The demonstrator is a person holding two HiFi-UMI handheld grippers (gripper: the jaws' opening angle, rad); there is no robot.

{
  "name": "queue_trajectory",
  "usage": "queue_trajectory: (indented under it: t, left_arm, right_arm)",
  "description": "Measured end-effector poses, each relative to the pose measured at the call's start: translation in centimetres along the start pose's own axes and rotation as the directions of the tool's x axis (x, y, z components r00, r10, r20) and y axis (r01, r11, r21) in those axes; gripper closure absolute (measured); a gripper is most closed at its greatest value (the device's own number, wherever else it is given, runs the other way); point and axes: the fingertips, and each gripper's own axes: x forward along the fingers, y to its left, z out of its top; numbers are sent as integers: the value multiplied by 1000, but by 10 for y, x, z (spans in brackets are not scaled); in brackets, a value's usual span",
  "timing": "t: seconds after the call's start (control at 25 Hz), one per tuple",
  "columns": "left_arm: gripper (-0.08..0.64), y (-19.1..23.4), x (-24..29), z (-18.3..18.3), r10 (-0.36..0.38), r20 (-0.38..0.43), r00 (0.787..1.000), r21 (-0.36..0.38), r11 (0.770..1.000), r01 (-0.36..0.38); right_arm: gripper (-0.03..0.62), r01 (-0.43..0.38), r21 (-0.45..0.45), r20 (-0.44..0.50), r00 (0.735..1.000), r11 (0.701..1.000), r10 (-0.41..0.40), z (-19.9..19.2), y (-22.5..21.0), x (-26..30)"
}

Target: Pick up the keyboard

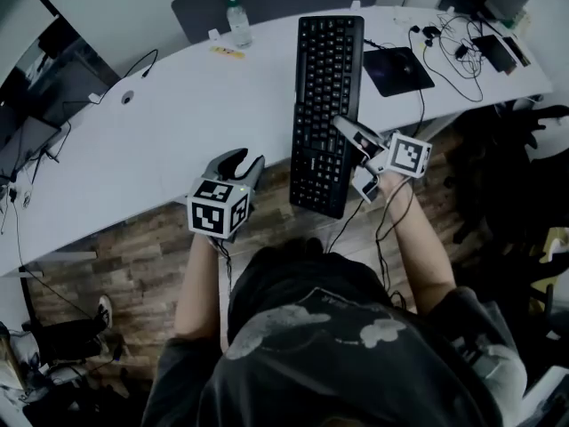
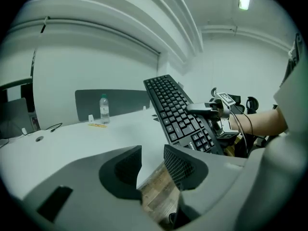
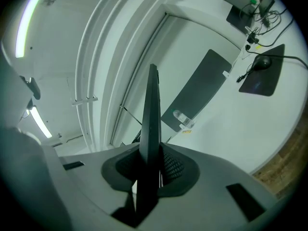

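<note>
My right gripper [image 1: 348, 132] is clamped on the long black computer keyboard [image 1: 324, 105], gripping its right edge near the front end. In the right gripper view [image 3: 151, 165] the keyboard [image 3: 153, 114] stands edge-on between both pads, which press on it. My left gripper [image 1: 242, 160] holds nothing. Its jaws sit narrowly apart just left of the keyboard's front end, not touching it. The left gripper view [image 2: 152, 158] shows only brown wood-plank floor [image 2: 159, 191] through the gap.

The keyboard runs lengthwise across the white curved worktop [image 1: 178, 123], with its front end past the edge over the floor. Only the left gripper view shows it tilted, front end raised [image 2: 175, 109]. Only the head view shows the tangle of cables [image 1: 458, 52] at far right. A clear plastic water bottle [image 1: 237, 22] stands at the back.
</note>
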Motion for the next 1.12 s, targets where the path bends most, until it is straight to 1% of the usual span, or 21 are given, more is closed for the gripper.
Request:
queue_trajectory:
  t: [0.08, 0.2, 0.36, 0.44, 0.56, 0.64, 0.76, 0.96, 1.12]
  left_arm:
    - [416, 3, -7, -1, 0, 13, 1000, 6, 1000, 0]
    - [417, 3, -22, -8, -27, 26, 999, -3, 1000, 27]
    - [423, 1, -69, -41, -48, 37, 998, 24, 999, 47]
    - [451, 5, -87, -51, -46, 45, 998, 25, 999, 45]
    - [500, 11, -96, -47, -65, 33, 997, 14, 998, 65]
    - [531, 10, -108, -54, -75, 31, 997, 4, 997, 75]
    - [551, 5, -139, -78, -87, 36, 996, 0, 996, 87]
    - [551, -2, -176, -114, -120, 25, 992, -8, 993, 120]
    - [551, -7, -198, -137, -123, 22, 992, -13, 992, 123]
  right_arm:
    - [518, 13, 0, 30, 999, 1000, -13, -6, 10, -1]
    - [518, 40, 2, 73, 997, 999, -40, -19, 27, -4]
    - [518, 74, -5, 126, 989, 997, -72, -61, 66, -14]
    - [518, 96, -12, 139, 986, 995, -94, -75, 81, -18]
    - [518, 106, -11, 152, 983, 994, -103, -79, 95, -18]
    - [518, 115, -4, 159, 981, 993, -113, -89, 106, -21]
    - [518, 132, 4, 169, 977, 991, -131, -111, 123, -29]
    - [518, 158, 12, 185, 970, 987, -158, -153, 154, -44]
    - [518, 179, 17, 197, 964, 984, -179, -184, 179, -55]
